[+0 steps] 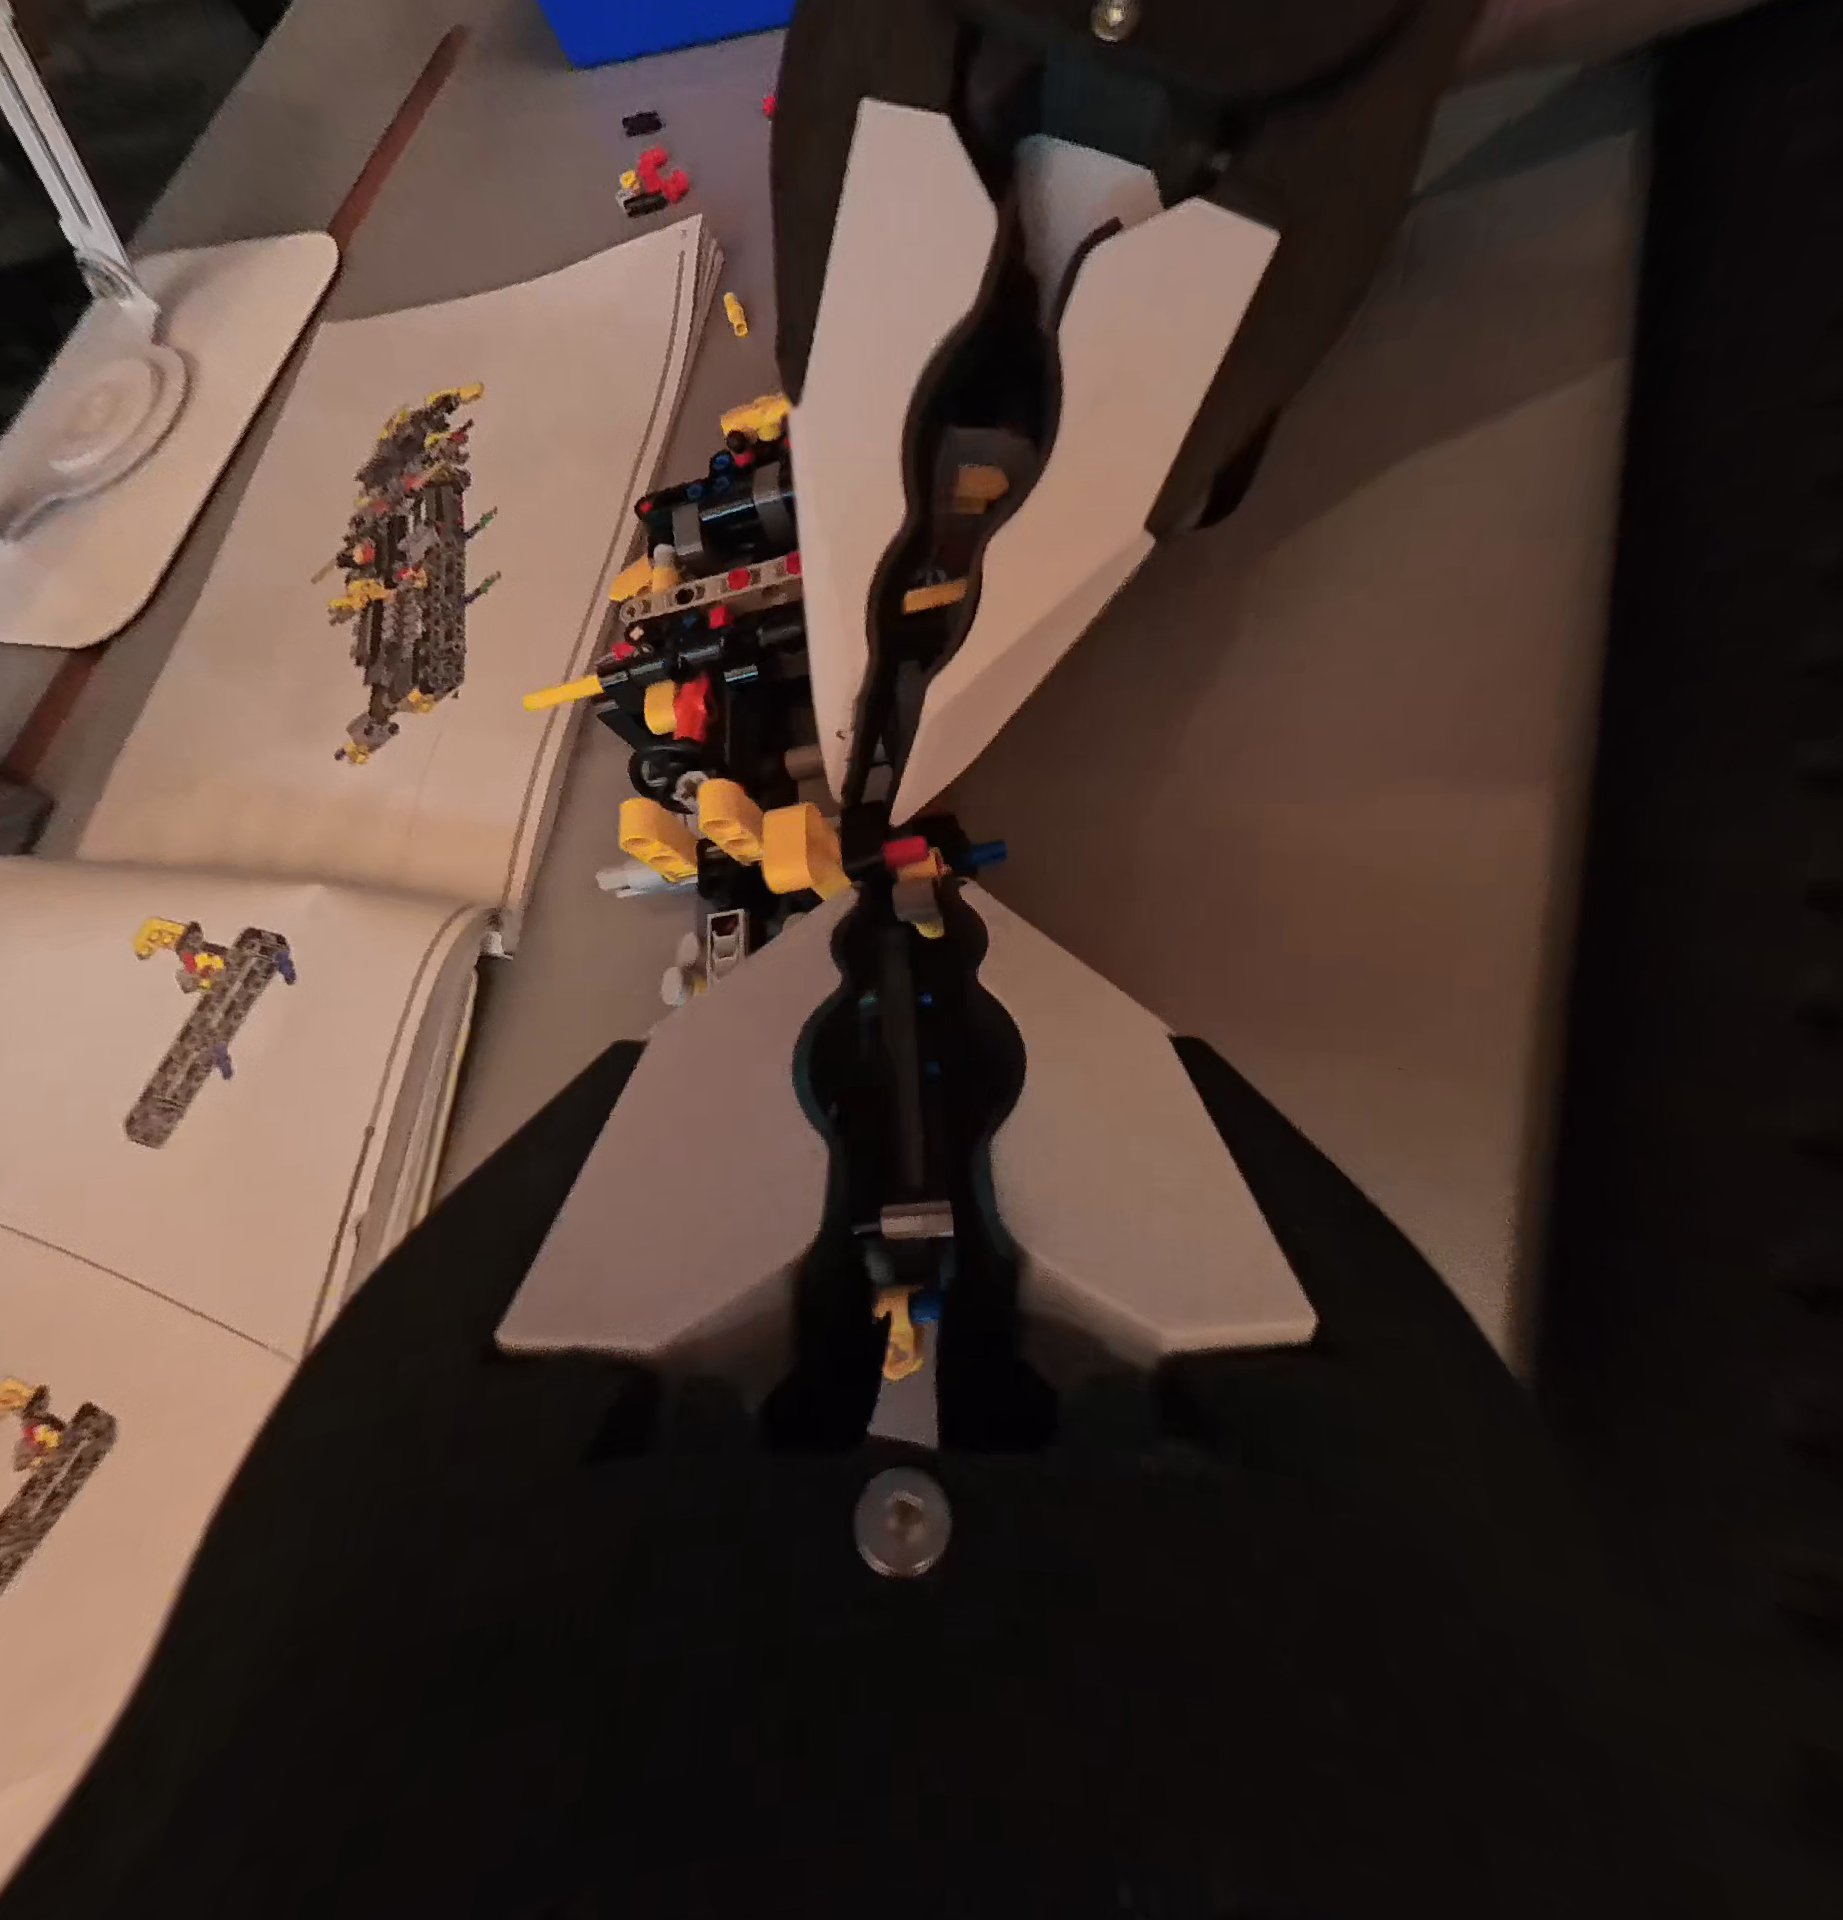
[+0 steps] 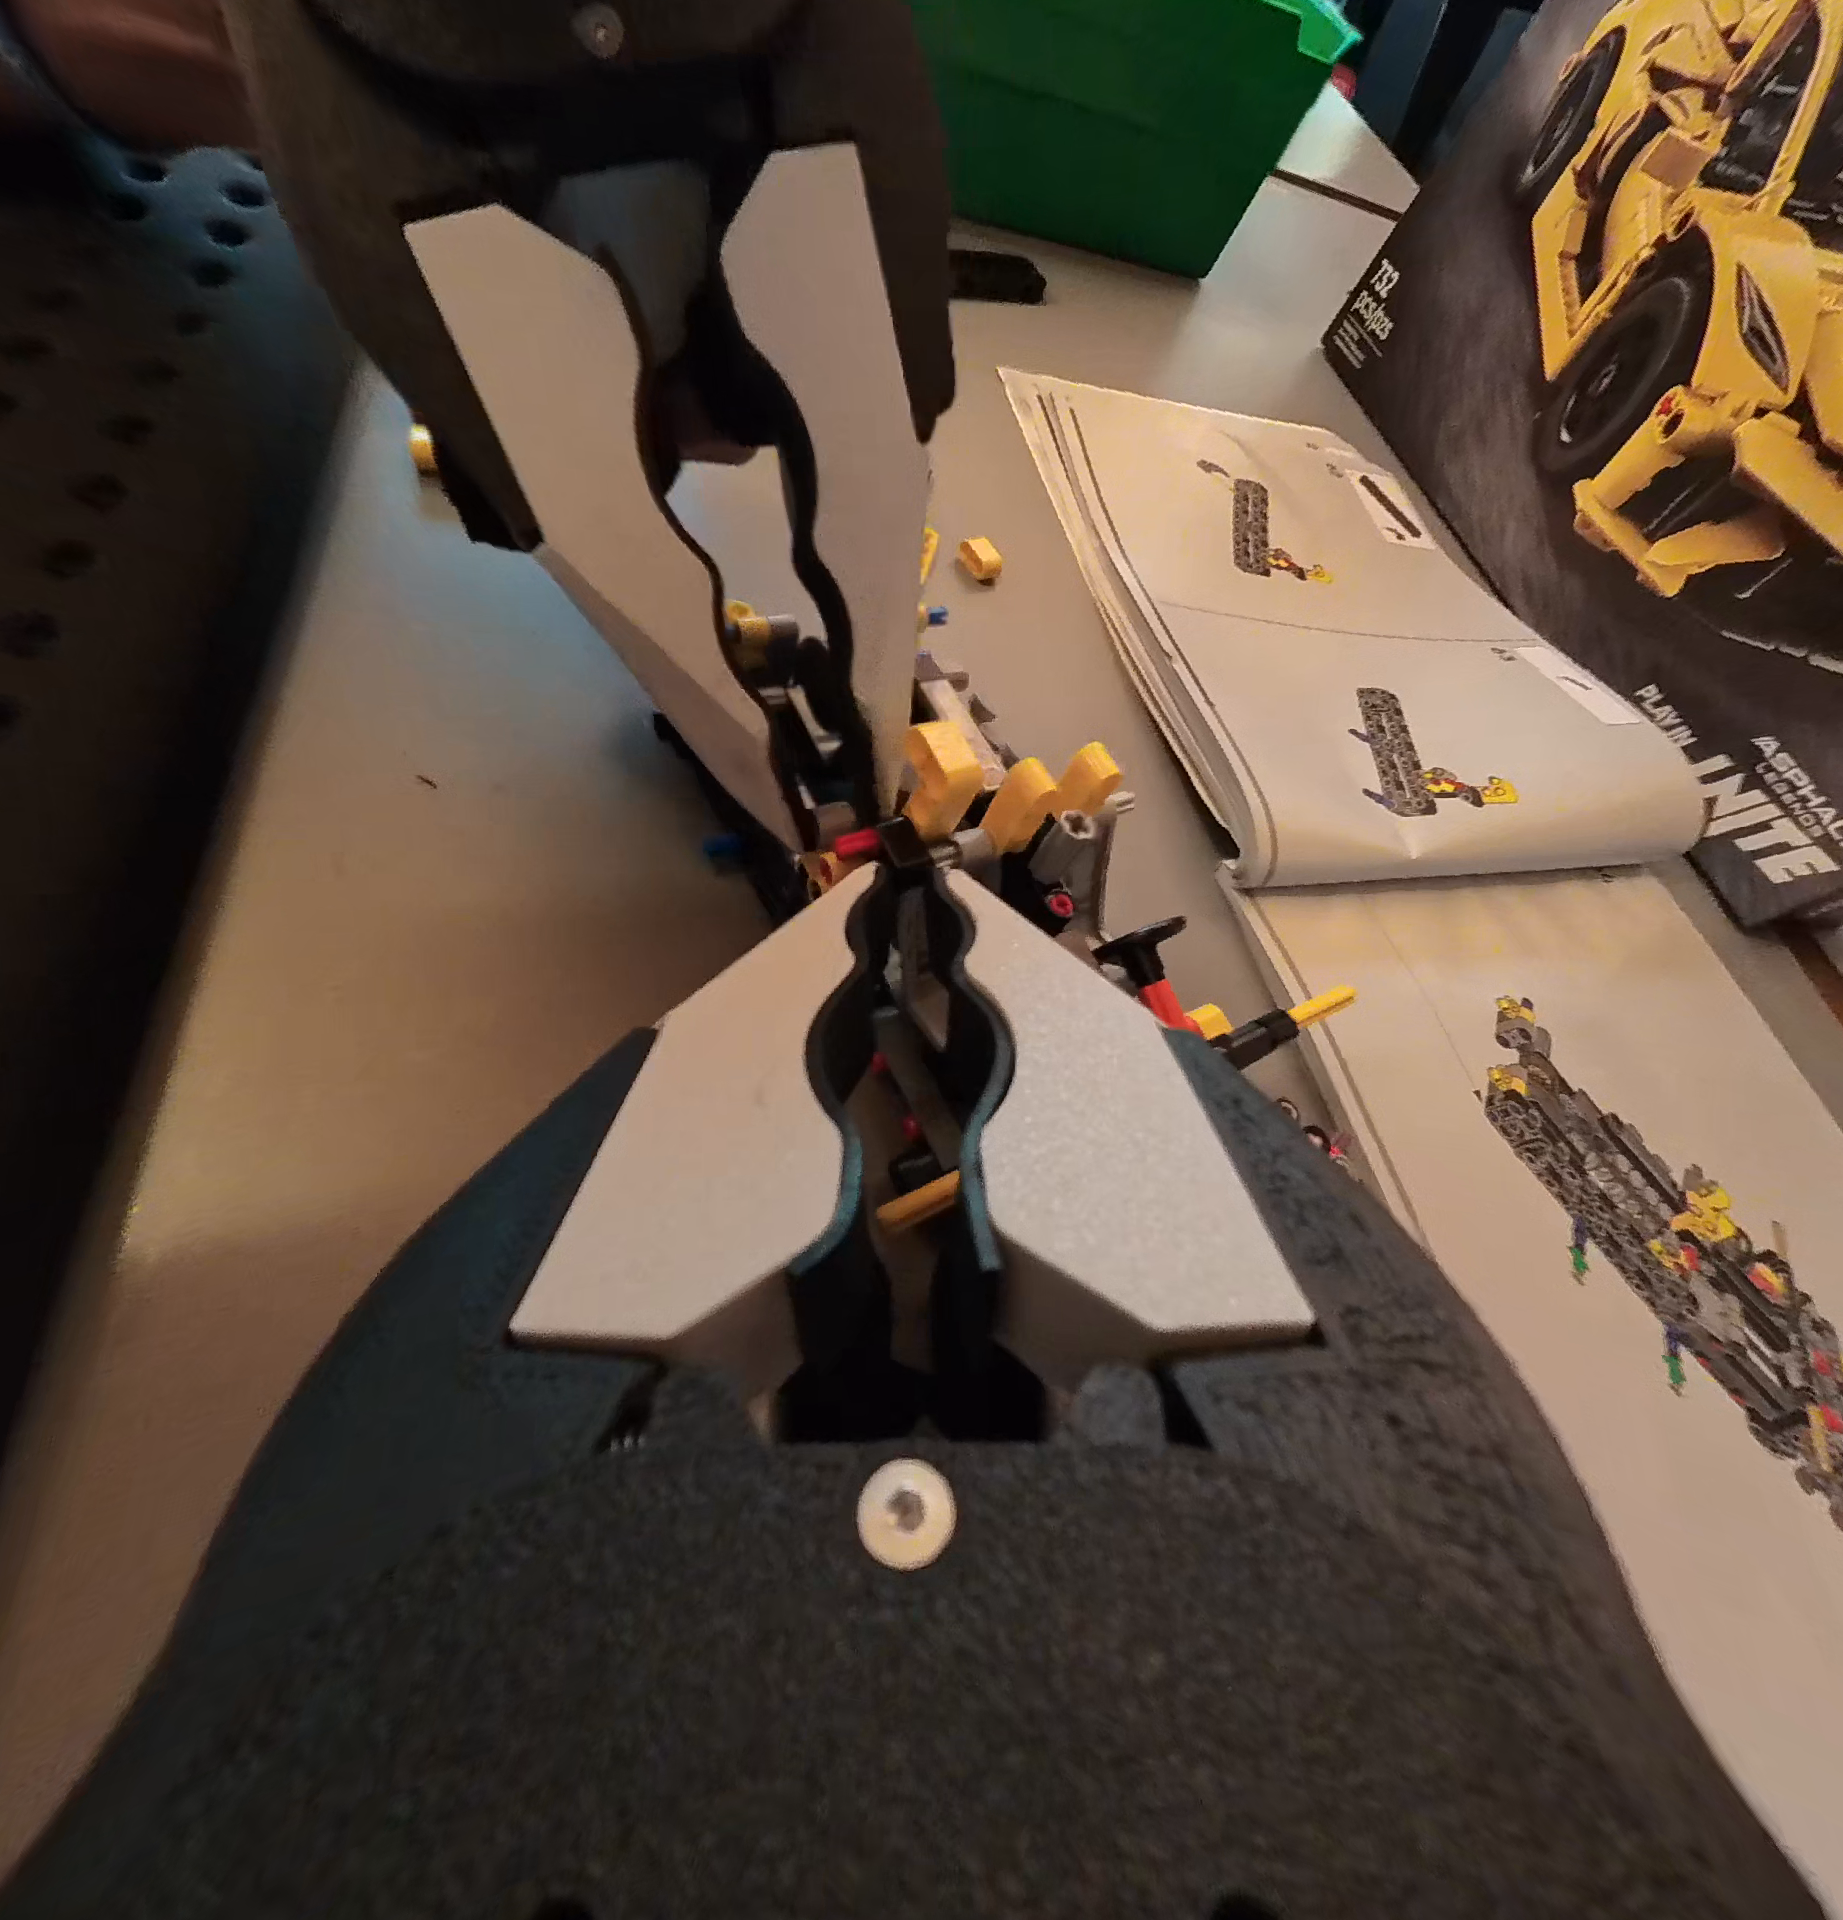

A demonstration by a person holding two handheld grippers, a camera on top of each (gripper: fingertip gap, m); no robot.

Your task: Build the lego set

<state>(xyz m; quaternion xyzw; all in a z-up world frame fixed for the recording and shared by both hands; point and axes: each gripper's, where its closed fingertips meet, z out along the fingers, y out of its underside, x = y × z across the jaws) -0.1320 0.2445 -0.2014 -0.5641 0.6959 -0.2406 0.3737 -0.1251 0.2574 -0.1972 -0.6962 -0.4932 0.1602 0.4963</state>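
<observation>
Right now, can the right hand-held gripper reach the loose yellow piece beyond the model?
Probably not directly: the right hand-held gripper is shut on the lego model, which, with the left hand-held gripper, stands before the yellow piece.

lego model: black frame; yellow, red, grey and blue pieces
left hand-held gripper: black body; pale grey fingers
right hand-held gripper: speckled black body; grey fingers
instruction booklet: white pages; grey and yellow diagrams
box: dark; yellow car picture
bin: green
counter: pale grey
</observation>
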